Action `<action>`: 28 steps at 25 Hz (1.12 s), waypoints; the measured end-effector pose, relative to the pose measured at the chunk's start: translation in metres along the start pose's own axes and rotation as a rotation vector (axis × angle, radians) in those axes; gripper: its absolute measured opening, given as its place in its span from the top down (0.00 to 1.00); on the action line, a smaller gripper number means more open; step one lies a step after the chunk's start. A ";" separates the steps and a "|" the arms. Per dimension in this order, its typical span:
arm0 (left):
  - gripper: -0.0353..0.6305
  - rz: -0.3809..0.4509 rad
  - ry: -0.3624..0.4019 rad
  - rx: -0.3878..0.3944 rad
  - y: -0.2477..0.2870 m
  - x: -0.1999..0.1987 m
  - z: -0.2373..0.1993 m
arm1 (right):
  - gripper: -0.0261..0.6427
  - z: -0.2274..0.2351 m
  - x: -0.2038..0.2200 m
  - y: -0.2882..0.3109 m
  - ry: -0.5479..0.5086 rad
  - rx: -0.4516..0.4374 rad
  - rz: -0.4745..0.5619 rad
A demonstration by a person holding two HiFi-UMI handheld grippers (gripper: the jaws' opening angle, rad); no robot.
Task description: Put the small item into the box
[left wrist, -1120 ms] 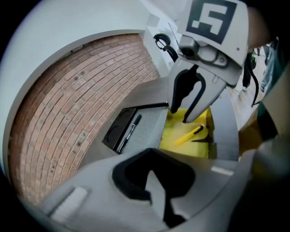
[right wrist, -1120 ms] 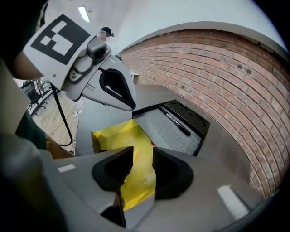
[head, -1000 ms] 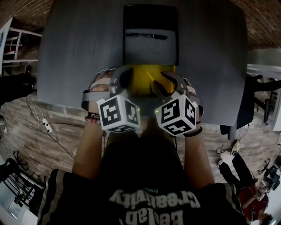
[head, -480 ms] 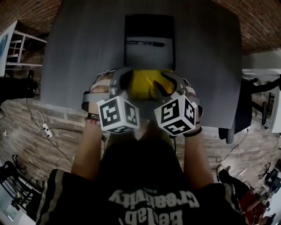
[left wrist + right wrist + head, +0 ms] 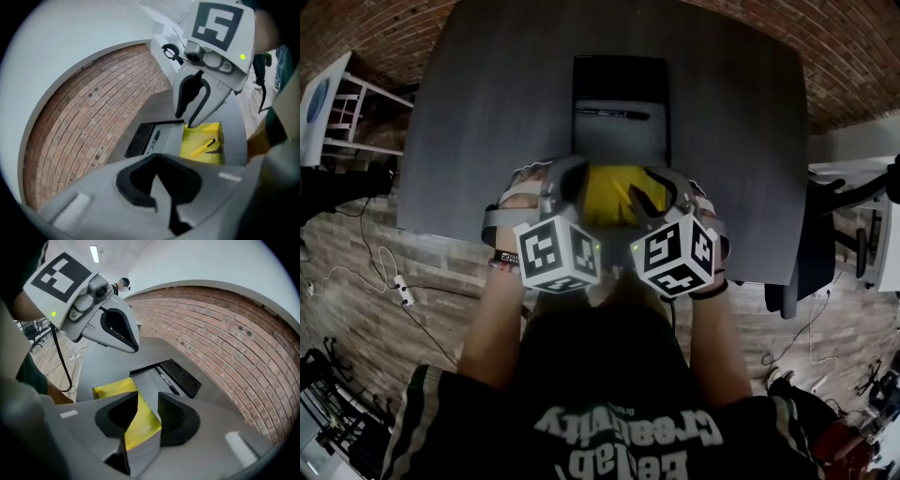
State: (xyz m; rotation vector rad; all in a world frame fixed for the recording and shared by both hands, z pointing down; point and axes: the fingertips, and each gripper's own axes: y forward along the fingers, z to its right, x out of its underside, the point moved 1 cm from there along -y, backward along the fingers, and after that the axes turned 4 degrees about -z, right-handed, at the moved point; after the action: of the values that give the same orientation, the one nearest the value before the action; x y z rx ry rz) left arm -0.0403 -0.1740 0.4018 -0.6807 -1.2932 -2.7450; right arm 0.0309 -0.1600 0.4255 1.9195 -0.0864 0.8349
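A yellow tray (image 5: 609, 195) sits at the table's near edge and holds a yellow pen (image 5: 202, 147). Behind it lies an open grey box (image 5: 621, 139) with a black pen (image 5: 614, 113) in it, and its black lid half (image 5: 621, 77) is further back. My left gripper (image 5: 570, 176) hovers at the tray's left side, its jaws closed together on nothing. On the tray's right side my right gripper (image 5: 649, 190) stands open and empty. The yellow tray (image 5: 115, 387) and grey box (image 5: 150, 380) show through its jaws in the right gripper view.
The dark grey table (image 5: 487, 112) stands before a brick wall (image 5: 84, 126). A chair (image 5: 825, 244) is at the table's right and a white rack (image 5: 342, 122) at its left. Cables run over the floor (image 5: 384, 272) beside the person.
Both grippers stay side by side over the yellow tray. Only the head view has shifted slightly, so the table sits a little lower in the picture.
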 end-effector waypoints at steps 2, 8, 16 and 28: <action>0.94 0.002 0.001 -0.009 -0.005 -0.002 -0.003 | 0.75 0.001 -0.002 -0.005 -0.003 0.008 0.005; 0.94 0.014 0.014 -0.035 -0.020 -0.010 -0.009 | 0.75 0.005 -0.009 -0.020 -0.024 0.037 0.015; 0.94 0.029 0.025 -0.061 -0.035 -0.020 -0.019 | 0.75 0.007 -0.016 -0.037 -0.047 0.055 0.020; 0.94 0.059 0.034 -0.102 -0.053 -0.040 -0.041 | 0.75 0.025 -0.039 -0.062 -0.054 0.114 0.094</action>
State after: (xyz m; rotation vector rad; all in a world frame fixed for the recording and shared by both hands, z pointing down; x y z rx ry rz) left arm -0.0305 -0.1760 0.3236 -0.6644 -1.1148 -2.7775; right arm 0.0391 -0.1613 0.3487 2.0586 -0.1656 0.8662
